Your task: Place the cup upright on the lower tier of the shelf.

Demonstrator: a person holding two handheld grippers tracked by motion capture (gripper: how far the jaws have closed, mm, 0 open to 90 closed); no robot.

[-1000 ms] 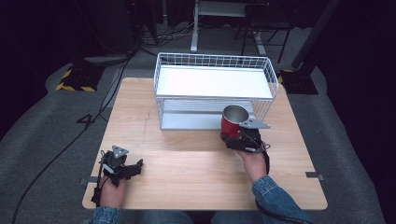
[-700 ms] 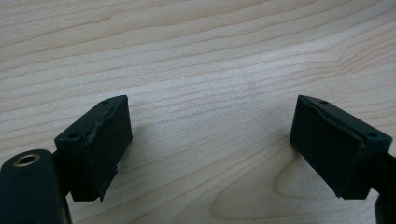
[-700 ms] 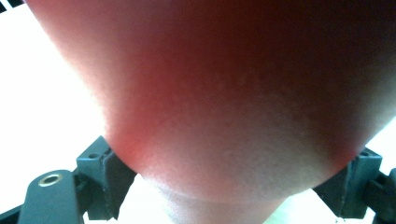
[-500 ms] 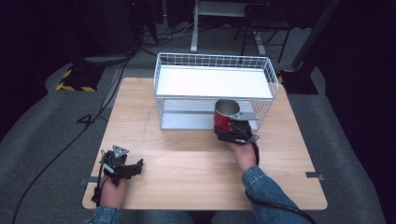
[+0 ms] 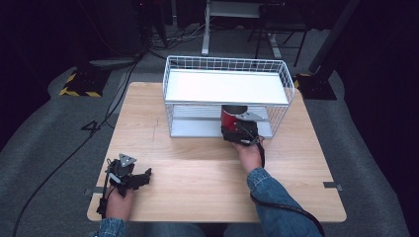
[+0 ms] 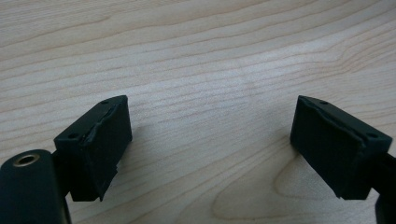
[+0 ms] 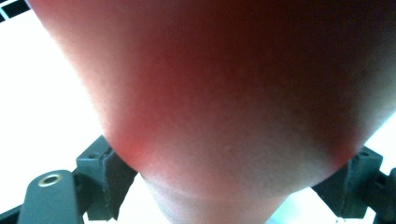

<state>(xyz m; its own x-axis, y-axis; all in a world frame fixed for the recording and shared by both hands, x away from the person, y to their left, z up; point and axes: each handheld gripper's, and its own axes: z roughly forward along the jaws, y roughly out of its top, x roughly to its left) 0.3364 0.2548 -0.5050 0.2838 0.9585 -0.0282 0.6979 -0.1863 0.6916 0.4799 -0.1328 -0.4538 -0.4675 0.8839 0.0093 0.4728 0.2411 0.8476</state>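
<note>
The right gripper [image 5: 236,129] is clamped on a red cup [image 5: 231,117], its jaws pressing both sides of the cup's body, as the right gripper view shows close up on the cup [image 7: 224,93]. In the high view the cup sits upright at the front of the white wire rack [image 5: 227,89], at the mouth of its lower shelf and just under the front edge of the upper tray. I cannot tell whether the cup's base already touches the shelf. The pick-up looks done and the carry is nearly over; what seems left is to push the cup fully onto the lower shelf, set it down, let go and pull back. The left gripper [image 5: 129,177] rests near the table's [image 5: 197,163] front left corner, well apart from the rack, jaws spread wide over bare wood with nothing between them.
</note>
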